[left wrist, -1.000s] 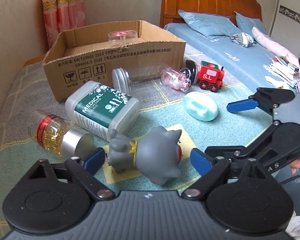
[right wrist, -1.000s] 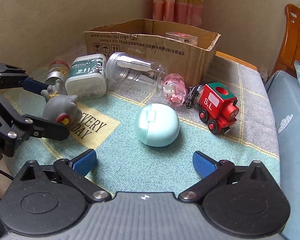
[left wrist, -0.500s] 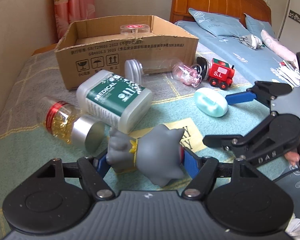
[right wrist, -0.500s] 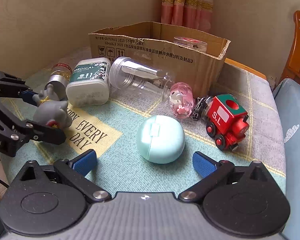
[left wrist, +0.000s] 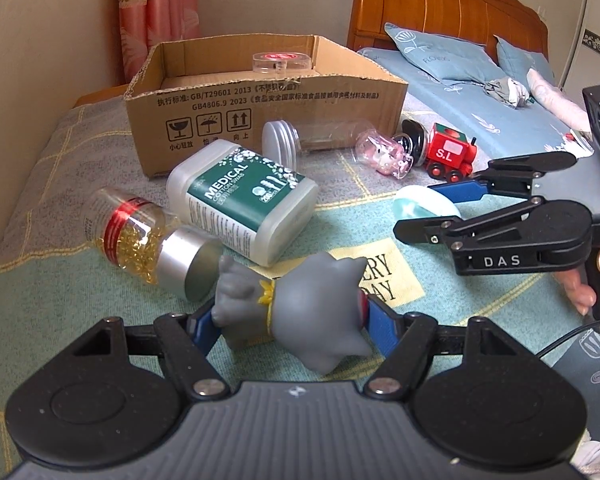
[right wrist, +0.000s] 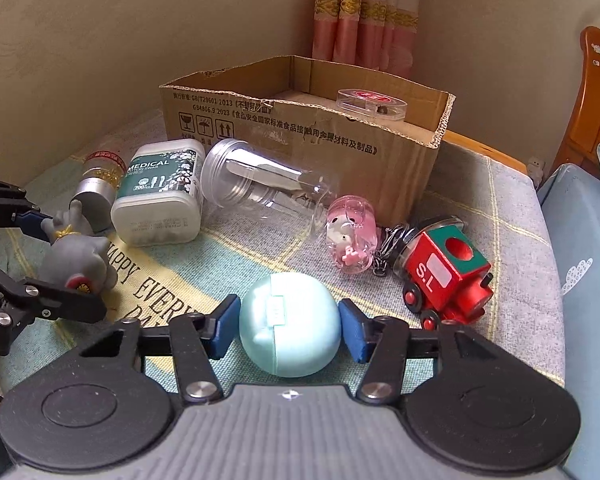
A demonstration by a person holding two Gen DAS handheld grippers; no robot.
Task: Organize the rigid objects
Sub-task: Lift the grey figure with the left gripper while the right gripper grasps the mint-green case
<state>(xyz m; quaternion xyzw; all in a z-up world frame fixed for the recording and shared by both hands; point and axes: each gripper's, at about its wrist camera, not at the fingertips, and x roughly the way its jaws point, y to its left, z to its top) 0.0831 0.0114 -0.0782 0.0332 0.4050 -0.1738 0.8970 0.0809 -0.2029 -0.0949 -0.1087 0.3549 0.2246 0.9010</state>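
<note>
A grey cat-like toy (left wrist: 316,320) lies between the blue pads of my left gripper (left wrist: 292,320), which is shut on it just over the patterned cloth. The right wrist view shows the same toy (right wrist: 80,256) in the left gripper (right wrist: 66,264) at the far left. The jaws of my right gripper (right wrist: 288,324) are closing, with both pads against the sides of a mint oval case (right wrist: 288,304). Behind stands an open cardboard box (right wrist: 300,128) with a clear round container (right wrist: 370,104) inside.
On the cloth lie a cotton swab box (left wrist: 240,196), a capsule bottle (left wrist: 140,236), a clear jar (left wrist: 312,136), a pink charm (left wrist: 384,154) and a red toy train (left wrist: 450,156). A wall runs along the left. A bed (left wrist: 480,104) is on the right.
The left jaws closed onto the grey toy. The right gripper moved forward around the mint case and its jaws came in from wide apart to the case's sides.
</note>
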